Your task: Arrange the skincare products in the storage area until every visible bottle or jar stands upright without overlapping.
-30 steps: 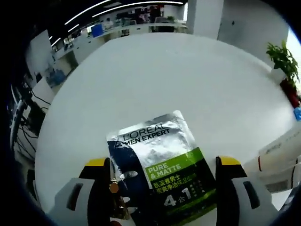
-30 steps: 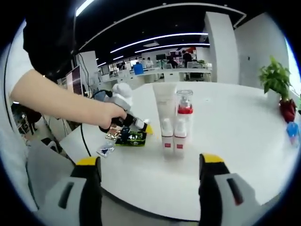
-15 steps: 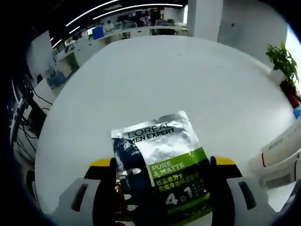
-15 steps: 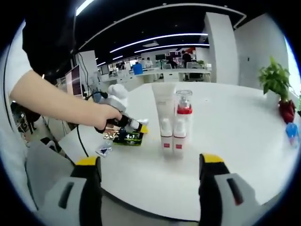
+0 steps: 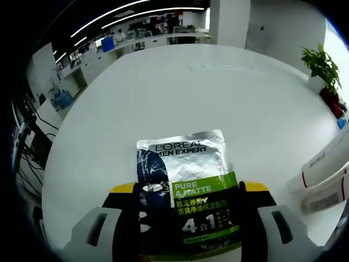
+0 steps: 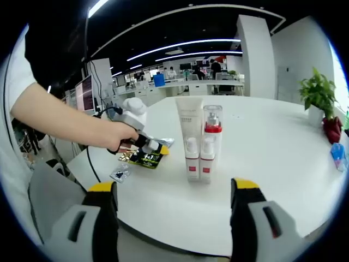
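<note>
My left gripper (image 5: 188, 218) rests low over a white table (image 5: 163, 93), its two yellow-tipped jaws spread about as wide as a flat face-mask sachet (image 5: 188, 191). The sachet lies on the table between the jaws, its silver top pointing away from me and its green band and dark lower part nearest the gripper. The jaws sit just beside the sachet's two long edges; I cannot tell whether they press on it or merely flank it.

In the right gripper view, my hand (image 6: 117, 136) wraps the left gripper's handle near the table's left edge, with the sachet (image 6: 143, 158) flat under its tip and a small packet (image 6: 120, 173) beside it, closer to the edge.

My right gripper (image 6: 173, 191) hangs released in front of the near edge, jaws wide apart and touching nothing. Beyond it, toward the middle of the table, four skincare products stand upright in a tight cluster: a tall white tube (image 6: 189, 123), a clear bottle with a red collar (image 6: 212, 125), and two small white bottles (image 6: 199, 161) in front. A potted plant (image 6: 318, 98) stands at the far right edge.
</note>
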`<state>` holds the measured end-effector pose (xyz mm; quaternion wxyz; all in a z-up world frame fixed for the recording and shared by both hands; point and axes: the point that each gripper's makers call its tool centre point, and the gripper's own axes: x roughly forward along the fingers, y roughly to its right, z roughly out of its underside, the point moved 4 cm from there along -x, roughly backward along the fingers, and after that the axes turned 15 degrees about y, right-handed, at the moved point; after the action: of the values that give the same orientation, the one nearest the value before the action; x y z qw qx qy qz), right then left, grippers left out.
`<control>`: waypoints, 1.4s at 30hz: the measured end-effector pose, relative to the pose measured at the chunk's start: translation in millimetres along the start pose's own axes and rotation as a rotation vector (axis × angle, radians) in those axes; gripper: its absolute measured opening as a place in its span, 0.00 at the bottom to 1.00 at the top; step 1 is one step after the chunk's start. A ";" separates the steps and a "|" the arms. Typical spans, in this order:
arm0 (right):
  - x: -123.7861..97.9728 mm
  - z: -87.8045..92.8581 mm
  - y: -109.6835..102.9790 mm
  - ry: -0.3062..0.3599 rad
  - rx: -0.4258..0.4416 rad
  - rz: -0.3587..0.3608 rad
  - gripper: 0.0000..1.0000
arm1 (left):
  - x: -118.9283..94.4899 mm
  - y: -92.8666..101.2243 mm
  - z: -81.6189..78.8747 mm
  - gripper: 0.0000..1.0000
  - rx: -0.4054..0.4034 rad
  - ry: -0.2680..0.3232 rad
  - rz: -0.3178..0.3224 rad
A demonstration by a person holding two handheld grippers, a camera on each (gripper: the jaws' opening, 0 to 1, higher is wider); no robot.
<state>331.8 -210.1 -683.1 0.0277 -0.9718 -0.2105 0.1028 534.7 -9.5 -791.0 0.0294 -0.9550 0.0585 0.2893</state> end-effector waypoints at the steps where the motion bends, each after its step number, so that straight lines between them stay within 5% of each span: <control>1: 0.0 0.0 0.2 0.000 -0.001 0.001 0.86 | -0.7 -1.5 -3.5 0.53 0.020 0.015 -0.007; 24: -0.3 0.2 0.8 0.000 -0.014 0.007 0.86 | 0.9 -13.9 -4.7 0.31 0.008 0.024 0.012; 27: -0.3 0.5 1.0 0.001 -0.017 0.007 0.86 | -0.4 -14.0 -6.5 0.26 -0.096 0.055 0.022; 32: -0.4 1.1 1.5 0.002 -0.022 0.007 0.86 | -4.4 -17.8 -7.4 0.19 -0.130 0.059 0.037; 34: -0.3 1.3 1.5 0.001 -0.025 0.006 0.86 | -8.7 -20.5 -13.8 0.02 -0.084 0.095 0.060; 35: -0.3 1.3 1.4 0.002 -0.027 0.005 0.86 | -8.6 -17.9 -15.5 0.02 -0.132 0.106 0.056; 38: -0.3 1.3 1.1 0.003 -0.030 0.003 0.86 | -12.8 -16.4 -14.5 0.02 -0.077 0.098 0.092; 42: -0.3 1.5 0.7 0.004 -0.035 -0.001 0.86 | -16.8 -21.0 -7.9 0.01 -0.135 0.083 0.089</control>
<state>331.4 -210.8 -684.6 0.0110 -0.9722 -0.2127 0.0972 527.8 12.2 -774.6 -0.0503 -0.9624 0.0826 0.2539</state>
